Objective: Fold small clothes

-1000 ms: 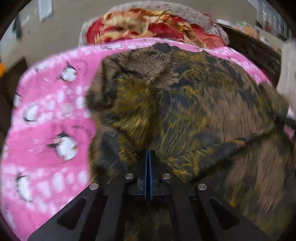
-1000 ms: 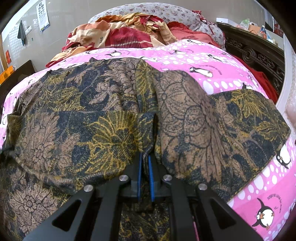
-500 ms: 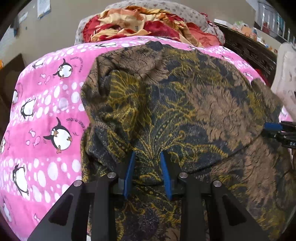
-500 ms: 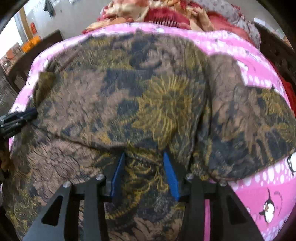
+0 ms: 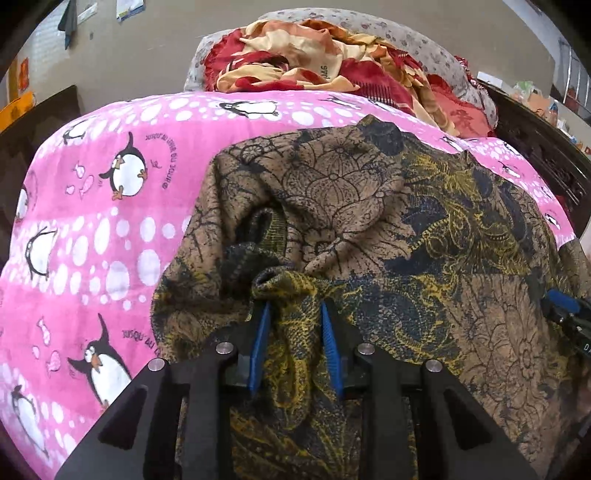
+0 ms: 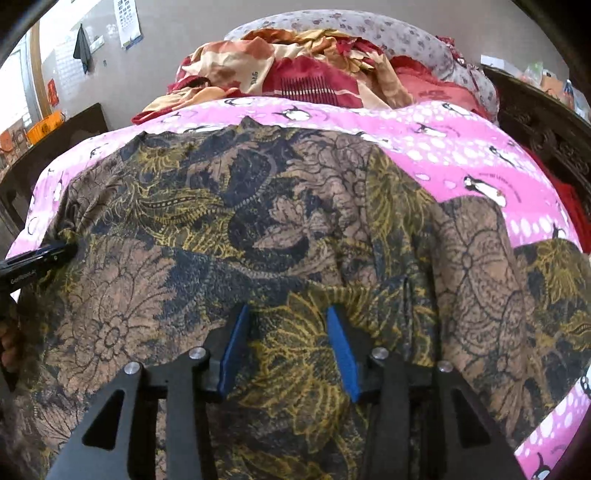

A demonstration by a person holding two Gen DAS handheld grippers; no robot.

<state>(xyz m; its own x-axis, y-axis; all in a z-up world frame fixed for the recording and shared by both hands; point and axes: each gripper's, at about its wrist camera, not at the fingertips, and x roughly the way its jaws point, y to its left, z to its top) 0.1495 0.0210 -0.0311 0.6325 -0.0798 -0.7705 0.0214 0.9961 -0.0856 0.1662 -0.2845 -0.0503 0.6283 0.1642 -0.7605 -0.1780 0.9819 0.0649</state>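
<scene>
A brown, navy and yellow flower-print garment (image 5: 369,206) lies spread on the pink penguin sheet (image 5: 92,240), with its near part folded over itself. My left gripper (image 5: 294,306) is at the garment's left side, jaws apart, and a bunched ridge of the cloth stands loosely between the blue pads (image 5: 258,343). My right gripper (image 6: 287,310) stands open over the same garment (image 6: 258,221), the cloth lying flat under its gap. Each gripper shows at the edge of the other's view: the right gripper (image 5: 561,302), the left gripper (image 6: 37,258).
A heap of red and orange cloth (image 5: 314,70) and a grey flowered pillow (image 5: 406,33) sit at the far end of the bed. A dark carved bed frame (image 6: 546,133) runs along the right. Dark furniture (image 6: 55,136) stands at the left, by the wall.
A second ago both grippers were shut on the garment. Both have opened and let go, then shifted sideways. The folded part now rests on the garment.
</scene>
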